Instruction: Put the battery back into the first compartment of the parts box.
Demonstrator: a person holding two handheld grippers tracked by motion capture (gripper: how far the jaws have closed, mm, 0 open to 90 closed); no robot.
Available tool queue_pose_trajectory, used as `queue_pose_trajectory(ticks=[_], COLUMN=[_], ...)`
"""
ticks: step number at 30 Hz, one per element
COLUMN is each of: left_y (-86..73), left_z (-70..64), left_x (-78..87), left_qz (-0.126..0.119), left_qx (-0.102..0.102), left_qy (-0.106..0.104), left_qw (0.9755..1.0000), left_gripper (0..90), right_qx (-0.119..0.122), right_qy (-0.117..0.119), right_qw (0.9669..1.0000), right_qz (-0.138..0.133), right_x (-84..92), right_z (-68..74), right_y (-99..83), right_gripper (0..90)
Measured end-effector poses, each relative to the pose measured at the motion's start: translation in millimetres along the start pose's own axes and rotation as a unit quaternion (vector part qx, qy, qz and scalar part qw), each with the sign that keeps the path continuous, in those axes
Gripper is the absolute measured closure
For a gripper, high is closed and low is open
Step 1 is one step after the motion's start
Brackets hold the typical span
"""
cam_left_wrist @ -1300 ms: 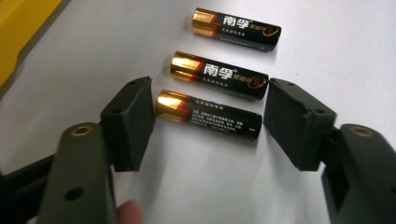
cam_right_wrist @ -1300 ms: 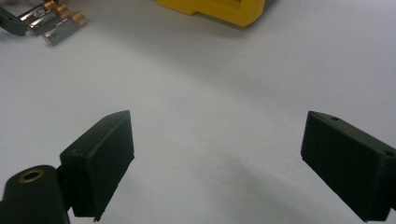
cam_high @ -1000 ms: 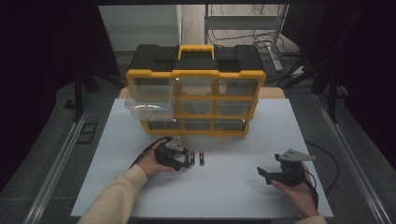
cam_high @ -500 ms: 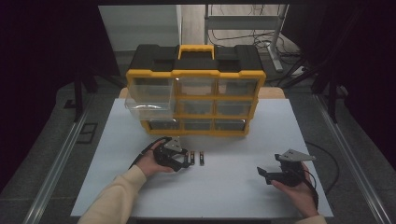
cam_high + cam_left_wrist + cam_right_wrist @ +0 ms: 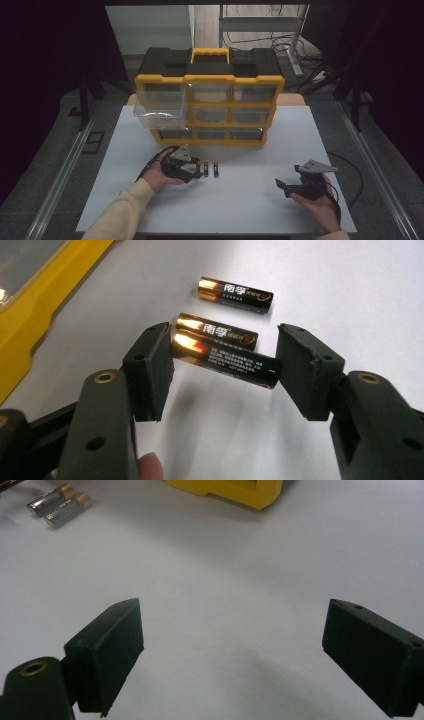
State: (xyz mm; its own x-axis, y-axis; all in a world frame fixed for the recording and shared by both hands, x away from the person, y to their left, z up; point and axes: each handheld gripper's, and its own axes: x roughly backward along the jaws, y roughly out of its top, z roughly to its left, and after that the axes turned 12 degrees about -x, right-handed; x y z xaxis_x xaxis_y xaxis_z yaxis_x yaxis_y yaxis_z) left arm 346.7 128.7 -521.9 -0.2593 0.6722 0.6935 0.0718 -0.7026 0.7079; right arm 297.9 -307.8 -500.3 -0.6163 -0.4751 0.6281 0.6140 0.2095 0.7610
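batteries: one gripped, two waiting, drawer open

my left gripper (image 5: 225, 367) has its jaws about half closed, end to end on the nearest battery (image 5: 223, 361). the gold cap sits against one pad (image 5: 150, 371) and the dark end against the other, and the battery seems lifted a touch off the white table (image 5: 350, 285), with a shadow under it. i judge that a real hold, though i cannot tell how firmly the far pad presses.

two more batteries lie on the table just past it: the middle battery (image 5: 216, 331) almost touching the one i hold, and the far battery (image 5: 235, 294) a little apart. in the high view they sit just right of my left gripper (image 5: 196, 171), near the front of the yellow organizer (image 5: 210, 79).

my right gripper (image 5: 230, 650) has its jaws spread wide with nothing between them, low over bare table and well apart from the batteries. in the high view it (image 5: 283, 184) sits off to the right.

as i read it, the work is barely begun. the top-left drawer (image 5: 159, 104) of the organizer is pulled out and looks empty, likely where the batteries go. what is left: carry this one over, drop it in, then fetch the other two, and shut the drawer.
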Motion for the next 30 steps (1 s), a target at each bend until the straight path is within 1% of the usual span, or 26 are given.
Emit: queue_pose_trajectory(ticks=[4, 10, 11, 13, 16, 18, 22, 25, 27, 29, 30], left_y=[0.1, -0.5, -0.3, 0.4, 1.2, 1.4, 0.9, 0.3, 0.0, -0.2, -0.4], left_z=[-2.0, -7.5, -7.9, -9.5, -11.6, -12.9, -15.0, -15.7, -16.9, -19.0, -19.3], left_x=[5.5, 14.3, 16.8, 20.2, 26.5, 29.1, 34.1, 38.8, 42.3, 45.2, 47.3], left_qz=[-0.007, -0.021, -0.021, -0.030, -0.037, -0.043, -0.054, -0.061, -0.069, -0.078, -0.078], left_qx=[0.001, 0.009, 0.005, 0.006, 0.006, 0.006, 0.015, 0.014, 0.018, 0.026, 0.025], left_qy=[0.004, 0.011, 0.013, 0.016, 0.018, 0.022, 0.023, 0.024, 0.025, 0.028, 0.029], left_qw=[1.0000, 0.9997, 0.9997, 0.9994, 0.9991, 0.9988, 0.9982, 0.9977, 0.9971, 0.9962, 0.9962], left_gripper=[41.8, 41.8, 41.8, 41.8, 41.8, 41.8, 41.8, 41.8, 41.9, 41.8, 41.8], right_qx=[0.000, 0.000, 0.000, 0.000, -0.002, -0.002, -0.002, -0.002, -0.002, -0.002, -0.003], right_qy=[0.000, -0.001, -0.001, -0.001, -0.001, -0.001, -0.001, -0.001, -0.001, -0.001, -0.001], right_qw=[1.0000, 1.0000, 1.0000, 1.0000, 1.0000, 1.0000, 1.0000, 1.0000, 1.0000, 1.0000, 1.0000], right_qz=[0.001, 0.001, 0.001, 0.001, 0.001, 0.001, 0.001, 0.001, 0.001, 0.002, 0.002], right_x=[-0.1, -0.1, -0.1, -0.1, 0.0, 0.0, 0.0, 0.0, -0.1, -0.3, -0.4], right_z=[0.4, 0.3, 0.4, 0.5, 0.2, 0.2, 0.2, 0.4, 0.3, 0.2, 0.2], right_y=[0.1, -0.1, -0.1, -0.1, -0.2, -0.2, -0.3, -0.4, -0.4, -0.4, -0.4], right_gripper=[9.9, 9.9, 9.9, 9.9, 9.9, 9.9, 9.9, 9.9, 9.9, 9.9, 9.9])
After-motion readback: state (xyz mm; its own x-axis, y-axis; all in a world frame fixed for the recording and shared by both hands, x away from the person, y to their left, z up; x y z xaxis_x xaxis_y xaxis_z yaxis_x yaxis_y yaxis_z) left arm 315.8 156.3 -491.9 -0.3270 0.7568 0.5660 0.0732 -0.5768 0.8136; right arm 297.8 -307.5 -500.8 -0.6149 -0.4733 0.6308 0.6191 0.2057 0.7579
